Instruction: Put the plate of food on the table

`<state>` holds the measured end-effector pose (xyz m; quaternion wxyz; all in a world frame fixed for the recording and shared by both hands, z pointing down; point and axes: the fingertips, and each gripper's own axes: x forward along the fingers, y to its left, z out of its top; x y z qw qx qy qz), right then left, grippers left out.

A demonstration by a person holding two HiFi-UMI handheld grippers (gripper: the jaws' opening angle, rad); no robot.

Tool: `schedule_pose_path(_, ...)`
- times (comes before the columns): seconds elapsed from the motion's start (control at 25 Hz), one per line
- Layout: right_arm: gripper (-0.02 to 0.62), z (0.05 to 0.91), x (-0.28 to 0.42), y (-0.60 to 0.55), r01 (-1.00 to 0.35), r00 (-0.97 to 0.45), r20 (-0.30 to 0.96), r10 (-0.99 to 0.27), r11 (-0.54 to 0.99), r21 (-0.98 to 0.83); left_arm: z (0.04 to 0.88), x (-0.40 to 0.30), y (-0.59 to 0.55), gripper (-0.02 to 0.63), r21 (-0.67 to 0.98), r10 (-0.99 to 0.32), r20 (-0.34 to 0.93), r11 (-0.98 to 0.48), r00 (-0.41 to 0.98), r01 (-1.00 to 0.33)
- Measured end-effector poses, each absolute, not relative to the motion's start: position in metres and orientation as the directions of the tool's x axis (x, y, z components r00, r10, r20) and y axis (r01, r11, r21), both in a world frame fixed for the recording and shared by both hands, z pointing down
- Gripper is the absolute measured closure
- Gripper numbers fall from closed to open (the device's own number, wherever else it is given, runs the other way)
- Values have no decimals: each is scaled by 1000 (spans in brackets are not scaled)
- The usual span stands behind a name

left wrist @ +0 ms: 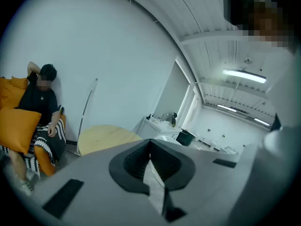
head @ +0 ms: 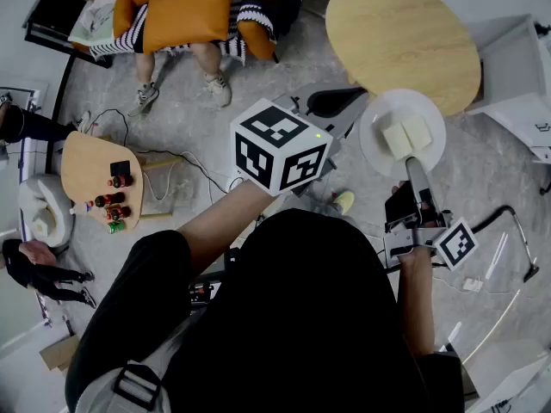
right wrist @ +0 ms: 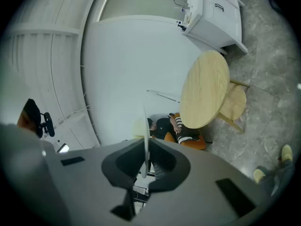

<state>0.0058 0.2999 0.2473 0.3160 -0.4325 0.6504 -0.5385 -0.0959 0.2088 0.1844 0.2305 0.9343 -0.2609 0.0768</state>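
Note:
A white plate (head: 383, 114) carrying two pale yellow blocks of food (head: 406, 135) hangs over the floor, just short of the round wooden table (head: 405, 37). My right gripper (head: 414, 163) is shut on the plate's near rim. In the right gripper view the plate (right wrist: 146, 126) shows edge-on as a thin white line between the shut jaws of that gripper (right wrist: 146, 161). My left gripper (head: 357, 101) reaches the plate's left rim. In the left gripper view that gripper (left wrist: 151, 169) has its jaws together on a white strip, the plate's rim (left wrist: 155, 192).
A person sits on a sofa with orange cushions (head: 185, 11) at the back left. A small wooden side table (head: 90, 157) with bottles stands at the left, with cables on the floor beside it. A white cabinet (head: 516, 67) stands to the right of the round table.

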Motion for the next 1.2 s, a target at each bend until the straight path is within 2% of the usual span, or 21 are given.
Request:
schedule_pose_path(0.36,569,242,5,299,-233,-426,60,-903,45,-972,183,-96,209,600,400,-443,265,-758,857,-516)
schedule_pose_path(0.76,571,239,-5,297,-199,-431,13,-902,81,-977,196,-107,211,600,419,-433,268,-752,861,-509)
schedule_pose_path(1.2,571,240,-74,268,-204,-415,0,-910,93,-975,210,-183,181,600,439,-437,240,-748,867,-498)
